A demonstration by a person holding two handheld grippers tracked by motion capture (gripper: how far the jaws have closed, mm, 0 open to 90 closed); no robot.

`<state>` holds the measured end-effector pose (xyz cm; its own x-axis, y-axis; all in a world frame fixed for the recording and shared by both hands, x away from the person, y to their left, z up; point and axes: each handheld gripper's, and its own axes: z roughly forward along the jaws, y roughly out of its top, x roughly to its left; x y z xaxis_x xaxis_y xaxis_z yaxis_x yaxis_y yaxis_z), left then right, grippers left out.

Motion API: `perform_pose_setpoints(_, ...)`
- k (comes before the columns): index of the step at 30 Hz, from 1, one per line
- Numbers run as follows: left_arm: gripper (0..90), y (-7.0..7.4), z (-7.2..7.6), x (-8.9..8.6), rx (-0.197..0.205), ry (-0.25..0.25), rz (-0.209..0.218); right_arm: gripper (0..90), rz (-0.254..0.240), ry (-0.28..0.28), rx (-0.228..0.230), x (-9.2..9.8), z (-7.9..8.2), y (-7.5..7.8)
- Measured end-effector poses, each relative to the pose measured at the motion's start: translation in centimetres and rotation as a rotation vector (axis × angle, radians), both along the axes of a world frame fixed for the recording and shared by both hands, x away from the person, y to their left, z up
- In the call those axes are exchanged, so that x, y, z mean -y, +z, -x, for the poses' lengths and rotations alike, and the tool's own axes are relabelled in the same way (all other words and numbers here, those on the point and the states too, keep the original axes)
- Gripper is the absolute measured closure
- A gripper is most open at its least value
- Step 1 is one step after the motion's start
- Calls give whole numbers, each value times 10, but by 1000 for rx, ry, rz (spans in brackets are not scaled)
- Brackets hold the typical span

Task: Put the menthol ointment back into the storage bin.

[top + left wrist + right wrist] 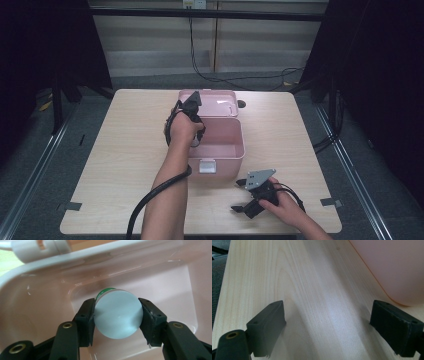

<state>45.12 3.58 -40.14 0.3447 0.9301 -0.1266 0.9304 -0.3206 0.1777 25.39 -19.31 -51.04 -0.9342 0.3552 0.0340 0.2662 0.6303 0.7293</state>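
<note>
A pink box (235, 155) stands open in the middle of the table, its lid (215, 102) tipped back behind it. My left gripper (196, 137) reaches down into the box at its left side. In the left gripper view its jaws are shut on a round white-capped container with a green band (117, 313), held inside the pink box (45, 305) above the floor of it. My right gripper (242, 196) rests near the front right of the table, open, with bare wood between its pads (268, 325).
The pink box's side (392, 267) rises just right of my right gripper. A white latch (207, 166) sits on the box's front. Black cables (215, 75) run across the floor behind the table. A small dark object (241, 104) lies beside the lid.
</note>
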Motion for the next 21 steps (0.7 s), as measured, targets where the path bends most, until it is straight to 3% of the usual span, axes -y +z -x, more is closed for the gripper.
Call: perform_pose_setpoints(21,501,-17,2,14,50,4,4,119,0,0,1,0,0,0)
